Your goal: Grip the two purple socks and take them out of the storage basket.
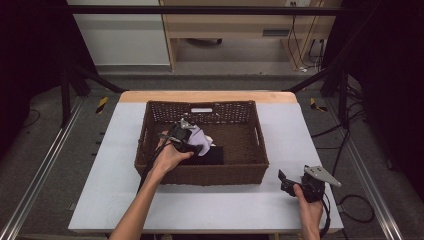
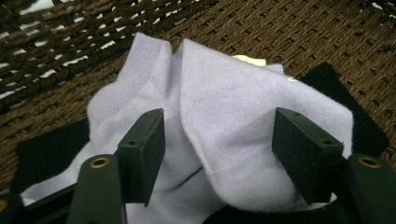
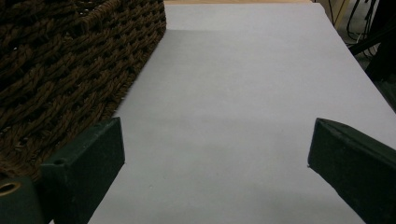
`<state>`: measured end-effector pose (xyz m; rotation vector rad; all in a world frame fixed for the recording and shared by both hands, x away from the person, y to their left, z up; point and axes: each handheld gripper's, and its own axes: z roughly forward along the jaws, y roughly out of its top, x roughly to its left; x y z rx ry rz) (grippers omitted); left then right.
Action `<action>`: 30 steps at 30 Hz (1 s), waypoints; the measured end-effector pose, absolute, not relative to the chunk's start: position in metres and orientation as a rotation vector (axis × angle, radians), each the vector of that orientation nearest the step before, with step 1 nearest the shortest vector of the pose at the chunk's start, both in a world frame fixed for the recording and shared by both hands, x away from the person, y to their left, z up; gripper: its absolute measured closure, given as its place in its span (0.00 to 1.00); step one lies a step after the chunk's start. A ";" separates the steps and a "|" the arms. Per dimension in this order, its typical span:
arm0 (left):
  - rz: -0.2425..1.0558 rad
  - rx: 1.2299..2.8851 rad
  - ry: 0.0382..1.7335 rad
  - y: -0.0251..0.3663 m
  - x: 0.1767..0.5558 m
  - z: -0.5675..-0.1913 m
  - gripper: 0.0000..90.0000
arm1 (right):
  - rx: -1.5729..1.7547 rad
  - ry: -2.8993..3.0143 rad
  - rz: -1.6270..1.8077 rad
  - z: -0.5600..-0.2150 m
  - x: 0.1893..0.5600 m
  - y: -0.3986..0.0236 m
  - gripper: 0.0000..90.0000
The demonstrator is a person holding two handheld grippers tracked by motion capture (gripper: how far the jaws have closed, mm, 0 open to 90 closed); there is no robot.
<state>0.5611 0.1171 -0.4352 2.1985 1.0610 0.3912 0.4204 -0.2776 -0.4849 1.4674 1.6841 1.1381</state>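
High view: the left tongs [image 1: 199,145] reach down into a brown woven basket [image 1: 250,172] on the white tabletop [image 1: 220,205]. Left gripper view, looking along those tongs: a pale lilac sock [image 2: 224,126] bunches up between the two parted jaws, lying on a black cloth [image 2: 46,154] on the basket floor; the pads stand apart without squeezing it. The right tongs [image 1: 286,181] rest on the tabletop, just beside the basket's outer wall, jaws wide with bare surface between them.
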 end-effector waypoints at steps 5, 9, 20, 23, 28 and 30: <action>0.348 2.242 1.048 0.116 0.559 -0.436 0.68 | 1.467 1.685 1.138 -0.485 0.420 -0.278 0.05; 0.362 2.251 1.065 0.118 0.558 -0.431 0.94 | 1.465 1.682 1.138 -0.485 0.420 -0.278 0.05; 0.417 2.070 0.971 0.125 0.549 -0.415 0.96 | 1.469 1.684 1.140 -0.485 0.420 -0.278 0.05; 0.445 2.007 0.938 0.128 0.546 -0.410 0.96 | 1.469 1.683 1.142 -0.485 0.420 -0.278 0.05; 0.458 1.905 0.910 0.133 0.545 -0.402 0.96 | 1.464 1.680 1.147 -0.485 0.420 -0.278 0.05; 0.470 1.876 0.899 0.136 0.544 -0.397 0.96 | 1.470 1.684 1.149 -0.485 0.420 -0.278 0.05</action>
